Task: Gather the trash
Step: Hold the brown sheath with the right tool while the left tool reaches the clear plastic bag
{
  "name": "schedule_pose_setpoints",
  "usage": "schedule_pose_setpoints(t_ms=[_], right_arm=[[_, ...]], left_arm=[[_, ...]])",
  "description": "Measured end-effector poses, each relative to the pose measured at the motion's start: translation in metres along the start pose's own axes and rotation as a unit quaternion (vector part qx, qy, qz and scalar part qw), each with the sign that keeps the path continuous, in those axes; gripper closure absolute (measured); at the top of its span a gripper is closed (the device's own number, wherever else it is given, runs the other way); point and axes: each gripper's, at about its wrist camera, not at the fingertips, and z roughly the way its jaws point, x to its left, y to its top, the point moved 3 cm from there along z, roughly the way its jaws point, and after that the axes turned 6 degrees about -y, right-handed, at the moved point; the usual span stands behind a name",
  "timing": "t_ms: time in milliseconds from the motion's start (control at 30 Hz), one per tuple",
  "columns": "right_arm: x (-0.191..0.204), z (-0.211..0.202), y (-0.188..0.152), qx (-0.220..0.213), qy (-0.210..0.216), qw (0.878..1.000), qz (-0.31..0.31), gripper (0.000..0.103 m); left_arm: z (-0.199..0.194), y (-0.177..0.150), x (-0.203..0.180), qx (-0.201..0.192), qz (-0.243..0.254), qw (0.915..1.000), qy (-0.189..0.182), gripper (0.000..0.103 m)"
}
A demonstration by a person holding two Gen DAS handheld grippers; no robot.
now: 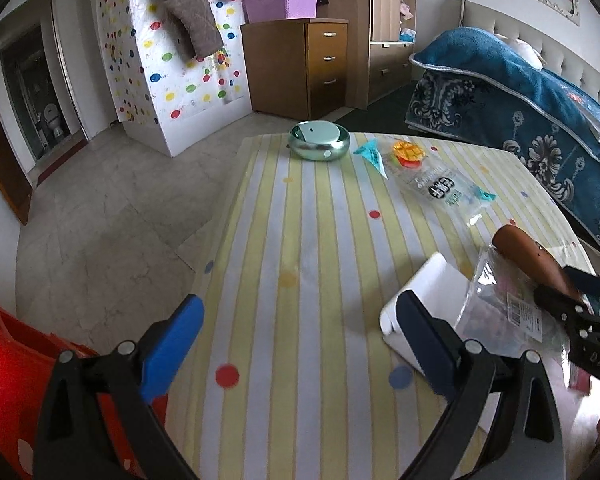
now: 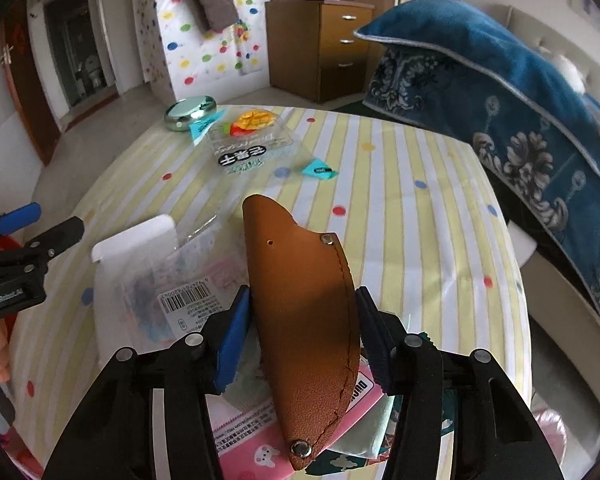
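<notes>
My right gripper (image 2: 300,320) is shut on a brown leather sheath (image 2: 304,300), its pads against both edges; the sheath (image 1: 528,256) sticks out over the striped table (image 1: 300,240). Beneath it lie a clear bag with a barcode label (image 2: 172,292) and pink printed packaging (image 2: 252,440). Farther off on the table are a clear wrapper with a fruit print (image 2: 248,140) and teal triangular scraps (image 2: 318,170). My left gripper (image 1: 300,320) hangs open over the near left of the table with nothing between its blue pads. The wrapper (image 1: 432,176) lies ahead to its right.
A round green tin (image 1: 319,140) sits at the table's far edge. A white box (image 1: 420,292) lies under the clear bag. A red plastic seat (image 1: 12,360) stands left of the table, a bed with a blue blanket (image 1: 520,100) right, wooden drawers (image 1: 300,64) behind.
</notes>
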Motion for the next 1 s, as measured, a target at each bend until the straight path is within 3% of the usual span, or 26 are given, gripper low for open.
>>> schedule_pose_setpoints(t_ms=[100,233,333,567,767,867,1000], right_arm=[[0.0,-0.011,-0.01,-0.011,0.0,1.0,0.026,0.051],[-0.006,-0.063,-0.025,-0.084,-0.01,0.995,0.053,0.051],[-0.012,-0.096,-0.041,-0.111,-0.015,0.992,0.059,0.051],[-0.034,-0.133,-0.075,-0.117,-0.043,0.99,0.065,0.051],[-0.062,-0.153,-0.094,-0.117,-0.051,0.988,0.091,0.051],[-0.078,-0.157,-0.103,-0.118,-0.051,0.986,0.104,0.051],[-0.095,-0.158,-0.112,-0.119,-0.05,0.985,0.119,0.051]], left_arm=[[-0.01,-0.011,-0.004,0.002,0.0,1.0,-0.006,0.009],[-0.027,-0.025,-0.012,0.002,0.009,0.9998,-0.017,0.009],[-0.04,-0.032,-0.025,-0.003,0.02,0.9993,-0.032,0.009],[-0.066,-0.046,-0.076,-0.023,0.063,0.995,-0.075,0.009],[-0.081,-0.06,-0.136,-0.041,0.117,0.984,-0.128,0.009],[-0.078,-0.063,-0.162,-0.041,0.142,0.9803,-0.131,0.009],[-0.057,-0.063,-0.177,-0.009,0.143,0.9831,-0.114,0.015]])
